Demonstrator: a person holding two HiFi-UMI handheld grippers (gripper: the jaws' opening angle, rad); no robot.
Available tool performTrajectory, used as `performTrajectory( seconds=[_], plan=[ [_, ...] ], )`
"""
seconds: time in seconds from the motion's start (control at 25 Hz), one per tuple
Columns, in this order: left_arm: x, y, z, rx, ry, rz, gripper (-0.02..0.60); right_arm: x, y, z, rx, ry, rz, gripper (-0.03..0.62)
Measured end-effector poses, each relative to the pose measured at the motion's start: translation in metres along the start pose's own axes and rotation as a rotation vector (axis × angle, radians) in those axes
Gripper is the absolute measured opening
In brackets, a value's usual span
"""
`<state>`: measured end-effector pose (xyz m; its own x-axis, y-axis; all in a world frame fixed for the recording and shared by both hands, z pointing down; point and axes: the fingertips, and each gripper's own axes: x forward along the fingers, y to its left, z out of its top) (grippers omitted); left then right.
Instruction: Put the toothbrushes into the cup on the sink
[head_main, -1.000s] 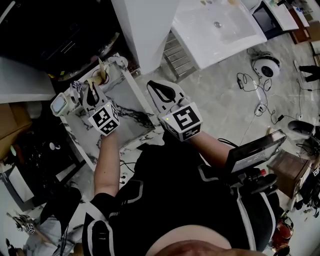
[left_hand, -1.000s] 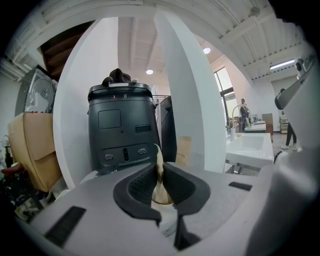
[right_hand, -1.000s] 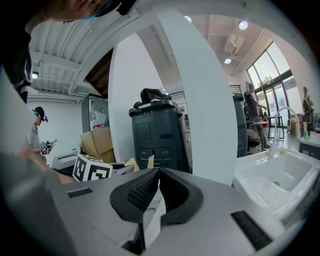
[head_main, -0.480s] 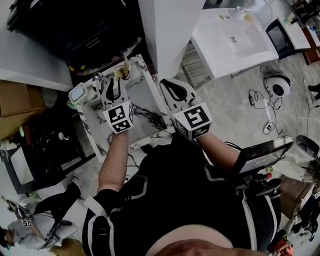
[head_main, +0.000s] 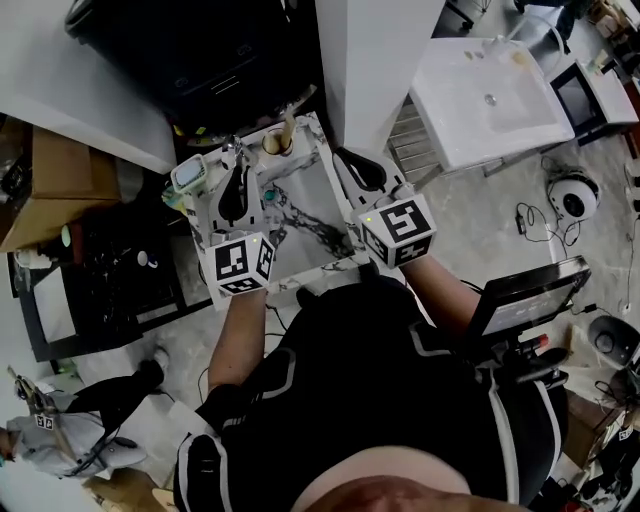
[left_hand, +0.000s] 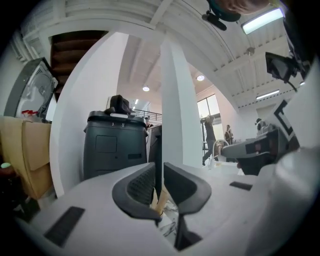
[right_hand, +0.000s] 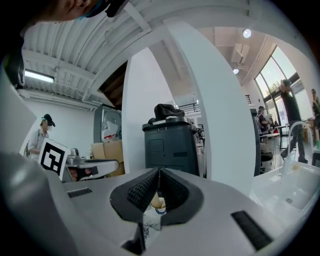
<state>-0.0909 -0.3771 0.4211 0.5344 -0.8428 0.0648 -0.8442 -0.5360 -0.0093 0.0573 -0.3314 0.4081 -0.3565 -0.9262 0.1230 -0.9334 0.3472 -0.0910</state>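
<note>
Cup (head_main: 275, 144) upper middle of frame, at far edge of marble top (head_main: 312, 222); one wooden-handled brush (head_main: 288, 122) stands in it. Left gripper (head_main: 238, 180): jaws a thin slit apart, nothing between. Right gripper (head_main: 352, 161): jaws together, empty. Both sit short of the cup. No loose brush made out on the top; small teal item (head_main: 268, 197) beside left jaws, unclear. Likely done or nearly
</note>
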Motion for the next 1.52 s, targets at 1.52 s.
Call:
performTrajectory(
  seconds=[1.52],
  plan=[
    [-0.085, -0.007, 0.056, -0.102, -0.044, -0.052, 0.006, -0.003, 0.036, 0.032, -0.087, -0.059, 0.036, 0.023]
  ],
)
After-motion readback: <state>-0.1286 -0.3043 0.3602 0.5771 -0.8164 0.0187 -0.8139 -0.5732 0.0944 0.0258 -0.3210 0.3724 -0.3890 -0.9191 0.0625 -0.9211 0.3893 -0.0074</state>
